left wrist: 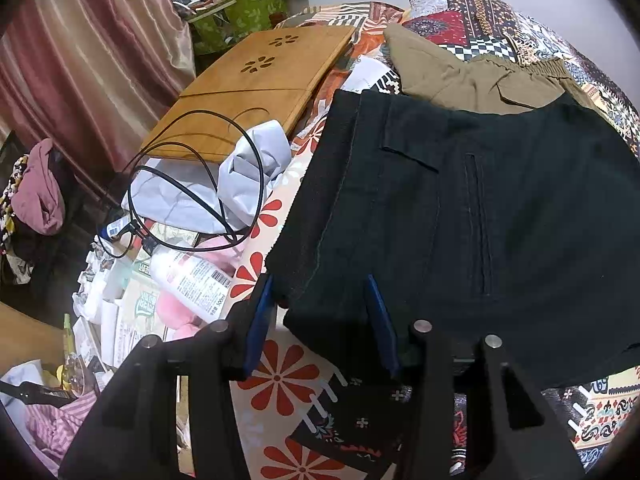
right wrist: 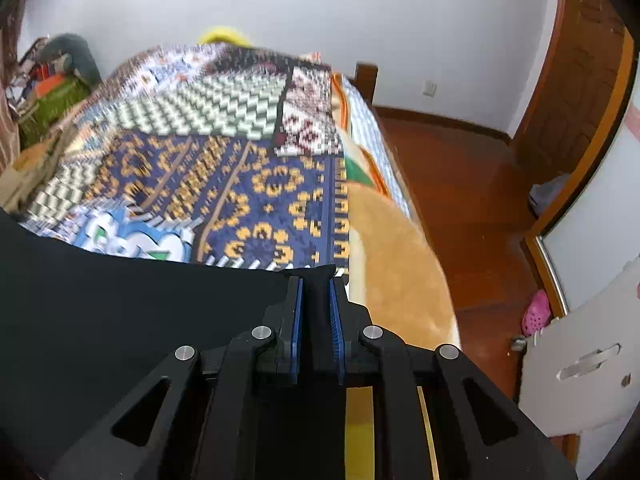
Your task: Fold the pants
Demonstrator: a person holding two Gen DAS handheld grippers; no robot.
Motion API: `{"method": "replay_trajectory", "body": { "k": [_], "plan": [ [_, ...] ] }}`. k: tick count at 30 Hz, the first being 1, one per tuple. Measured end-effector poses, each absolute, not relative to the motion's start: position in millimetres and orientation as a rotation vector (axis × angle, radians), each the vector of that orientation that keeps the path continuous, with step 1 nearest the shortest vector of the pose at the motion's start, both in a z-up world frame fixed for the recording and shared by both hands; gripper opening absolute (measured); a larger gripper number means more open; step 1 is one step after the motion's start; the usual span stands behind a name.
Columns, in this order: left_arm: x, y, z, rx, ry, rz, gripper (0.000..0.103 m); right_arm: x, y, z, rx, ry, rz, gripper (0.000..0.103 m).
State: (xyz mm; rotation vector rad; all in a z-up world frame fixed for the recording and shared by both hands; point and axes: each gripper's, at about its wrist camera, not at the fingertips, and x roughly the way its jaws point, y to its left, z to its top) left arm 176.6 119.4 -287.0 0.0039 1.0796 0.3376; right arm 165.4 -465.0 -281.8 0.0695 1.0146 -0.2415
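Left wrist view: your left gripper stands released, blue pads apart, straddling the near corner of the black folded cloth pants without pinching it. Likely you let go so the fold can settle flat. Pants lie on the patterned patchwork bedspread, a khaki elastic-waist garment just behind them. Clutter alongside: wooden lap tray, black cable, white lotion bottle.

Right wrist view: your right gripper is clenched on a bunched edge of the black pants, probably to drag that side over. Bedspread blurred; wooden floor, white wall, pink clog beyond.
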Motion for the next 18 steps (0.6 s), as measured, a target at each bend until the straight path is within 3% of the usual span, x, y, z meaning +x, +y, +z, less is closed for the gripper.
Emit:
{"method": "replay_trajectory", "body": {
  "k": [3,7,14,18],
  "plan": [
    [175,121,-284,-0.006,1.082,0.34,0.049,167,-466,-281,0.072,1.036,-0.246,0.015],
    [167,120,-263,0.029,1.046,0.362,0.049,160,-464,-268,0.079,1.065,-0.25,0.038],
    [166,86,-188,0.052,0.873,0.214,0.049,127,-436,-225,0.085,0.999,-0.16,0.044],
    [185,44,-174,0.073,0.833,0.06,0.055,125,-398,-202,0.118,0.95,-0.031,0.054]
  ]
}}
